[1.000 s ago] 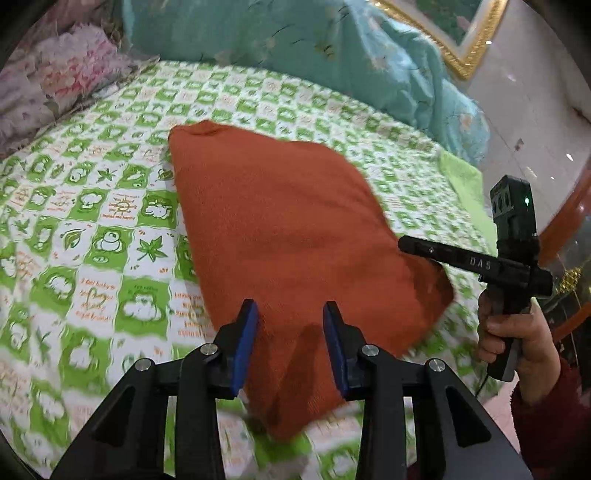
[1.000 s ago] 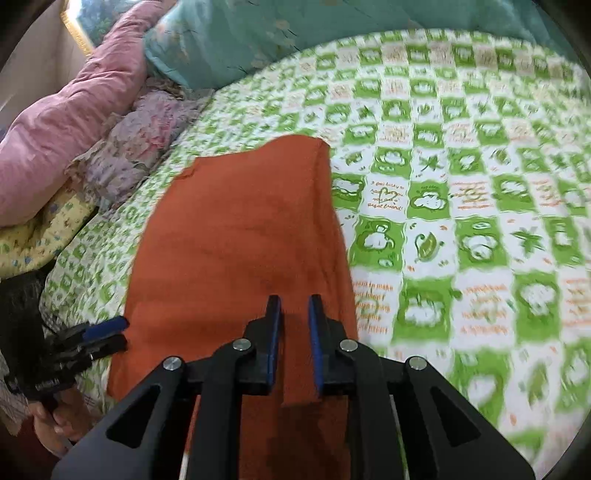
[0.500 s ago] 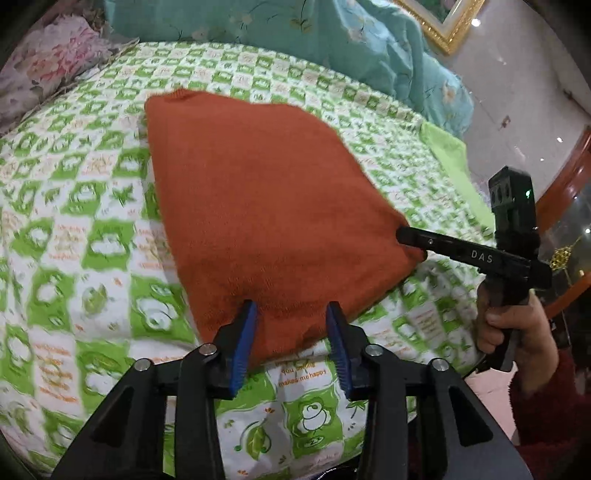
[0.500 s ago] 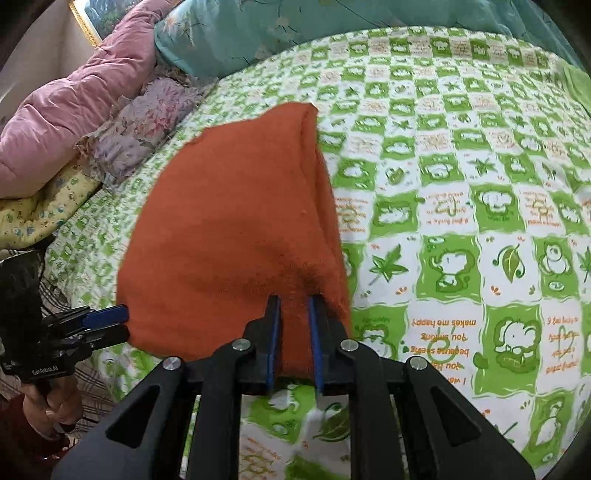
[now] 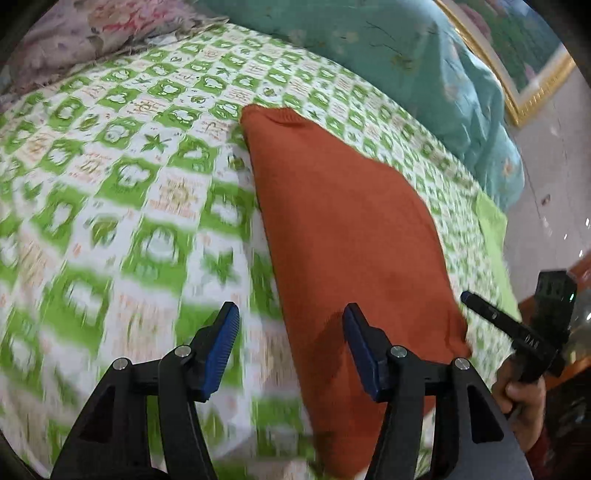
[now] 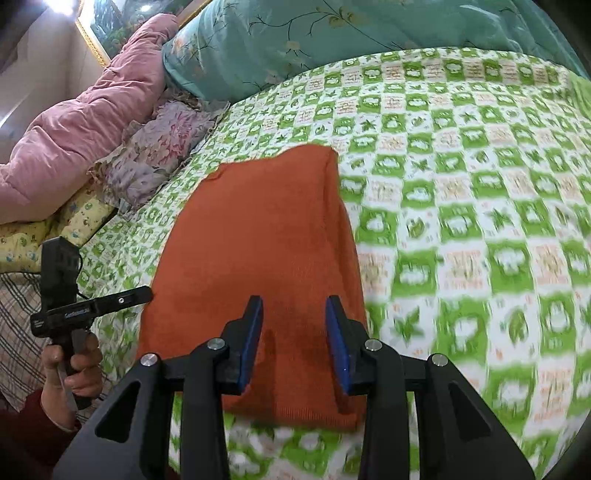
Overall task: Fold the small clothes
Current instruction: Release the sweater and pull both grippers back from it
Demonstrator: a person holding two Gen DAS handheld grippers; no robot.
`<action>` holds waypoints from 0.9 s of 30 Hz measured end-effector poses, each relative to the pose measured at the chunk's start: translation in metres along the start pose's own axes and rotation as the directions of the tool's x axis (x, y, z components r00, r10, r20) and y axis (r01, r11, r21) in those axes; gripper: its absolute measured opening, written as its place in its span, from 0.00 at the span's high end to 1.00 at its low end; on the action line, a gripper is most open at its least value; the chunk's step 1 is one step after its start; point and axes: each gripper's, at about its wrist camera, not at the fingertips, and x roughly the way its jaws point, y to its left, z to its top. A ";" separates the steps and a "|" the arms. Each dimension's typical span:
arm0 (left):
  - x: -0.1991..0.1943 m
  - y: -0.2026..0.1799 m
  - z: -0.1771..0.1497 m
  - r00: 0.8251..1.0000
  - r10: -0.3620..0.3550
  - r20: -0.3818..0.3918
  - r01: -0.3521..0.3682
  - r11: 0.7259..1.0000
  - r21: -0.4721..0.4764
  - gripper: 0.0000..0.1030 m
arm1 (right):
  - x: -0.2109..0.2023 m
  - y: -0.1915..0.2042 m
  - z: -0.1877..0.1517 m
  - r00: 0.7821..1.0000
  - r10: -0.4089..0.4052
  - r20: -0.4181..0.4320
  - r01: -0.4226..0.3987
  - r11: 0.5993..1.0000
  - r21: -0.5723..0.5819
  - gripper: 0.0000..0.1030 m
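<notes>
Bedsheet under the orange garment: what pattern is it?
Green-and-white checks with small cartoon pictures; the bedsheet shows best in the right wrist view.

The folded cloth (image 6: 258,266) lies on the bedsheet (image 6: 461,206), with the quilt (image 6: 332,33) behind it at twelve o'clock and the pillows (image 6: 85,122) at ten; the left gripper (image 6: 147,293) sits beside its nine o'clock edge

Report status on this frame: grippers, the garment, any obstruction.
Left gripper open, empty. Right gripper open, empty, above the orange garment. Garment lying folded flat on the green checked bedsheet. Nothing in the way.
</notes>
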 end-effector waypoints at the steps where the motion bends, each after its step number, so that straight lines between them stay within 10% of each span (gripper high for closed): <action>1: 0.006 0.005 0.010 1.000 -0.020 -0.007 0.019 0.999 -0.032 0.42 | 0.003 -0.002 0.004 1.000 -0.002 0.002 0.002 1.000 0.009 0.59; 10: 0.050 0.005 0.075 1.000 -0.028 0.003 0.028 0.997 -0.073 0.42 | 0.051 -0.016 0.044 0.997 0.075 -0.018 -0.073 0.993 0.094 0.63; 11: 0.052 0.004 0.081 1.000 -0.018 0.015 0.019 0.997 -0.070 0.55 | 0.055 -0.018 0.046 0.996 0.078 -0.031 -0.074 0.992 0.106 0.95; 15: 0.045 -0.011 0.092 0.990 0.085 0.115 -0.087 0.996 0.016 0.82 | 0.044 -0.023 0.050 0.999 0.049 0.020 -0.051 0.994 0.098 0.94; 27: 0.022 -0.029 0.066 0.964 0.226 0.140 -0.240 0.966 0.093 0.66 | 0.029 -0.022 0.036 1.000 -0.018 0.023 0.015 0.994 0.108 0.87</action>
